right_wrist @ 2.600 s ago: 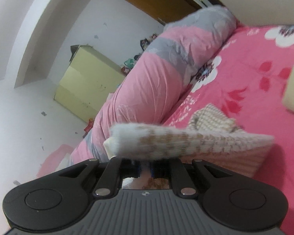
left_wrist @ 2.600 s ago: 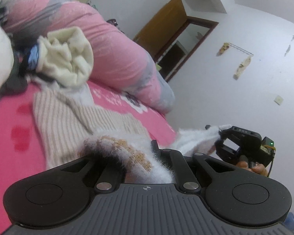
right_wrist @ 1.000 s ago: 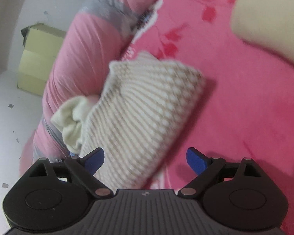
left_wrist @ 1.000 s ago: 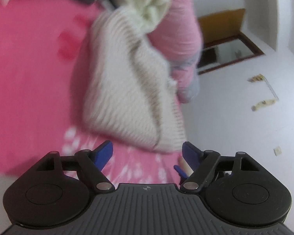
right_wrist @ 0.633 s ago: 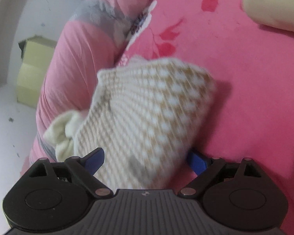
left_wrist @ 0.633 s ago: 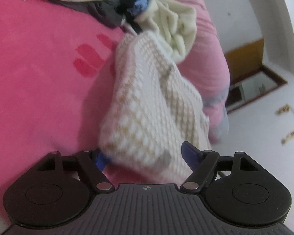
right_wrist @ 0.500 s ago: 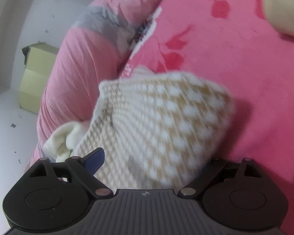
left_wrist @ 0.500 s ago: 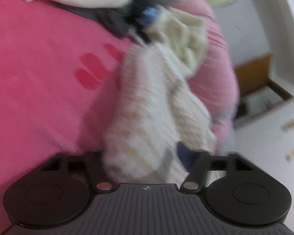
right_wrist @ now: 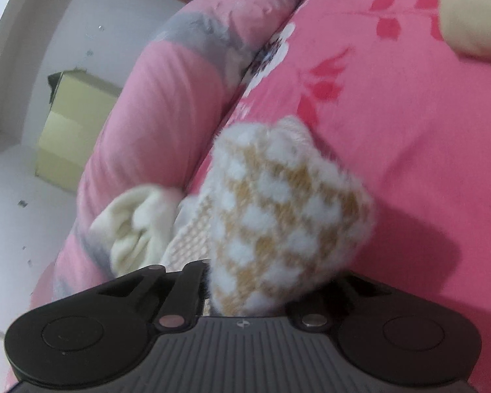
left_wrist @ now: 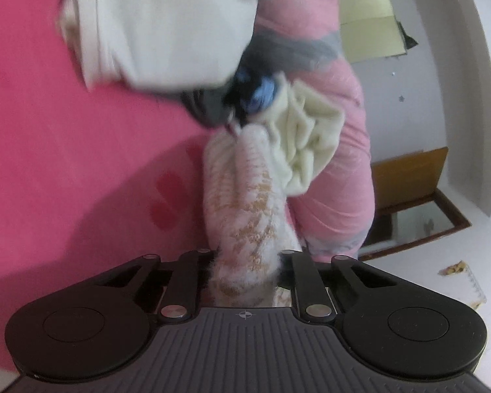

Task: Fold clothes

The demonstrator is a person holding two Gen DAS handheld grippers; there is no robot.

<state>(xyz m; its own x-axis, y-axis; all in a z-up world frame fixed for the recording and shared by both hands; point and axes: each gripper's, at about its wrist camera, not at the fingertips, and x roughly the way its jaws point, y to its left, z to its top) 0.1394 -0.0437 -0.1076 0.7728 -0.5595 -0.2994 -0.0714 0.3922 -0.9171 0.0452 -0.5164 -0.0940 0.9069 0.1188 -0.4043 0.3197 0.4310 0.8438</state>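
Left gripper (left_wrist: 247,263) and right gripper (right_wrist: 262,290) both clamp the checked sweater (left_wrist: 242,203). Only the left view shows a white garment pile (left_wrist: 160,23) ahead.

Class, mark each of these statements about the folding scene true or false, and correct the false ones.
1. Both grippers are shut on the checked sweater. True: the left gripper and the right gripper each pinch it.
2. The bedsheet is blue. False: it is pink with red leaves.
3. A cream garment lies beside the sweater, against the rolled quilt. True.
4. The sweater is spread out flat. False: it is bunched up between the jaws.
5. A yellowish cabinet stands beyond the quilt. True.
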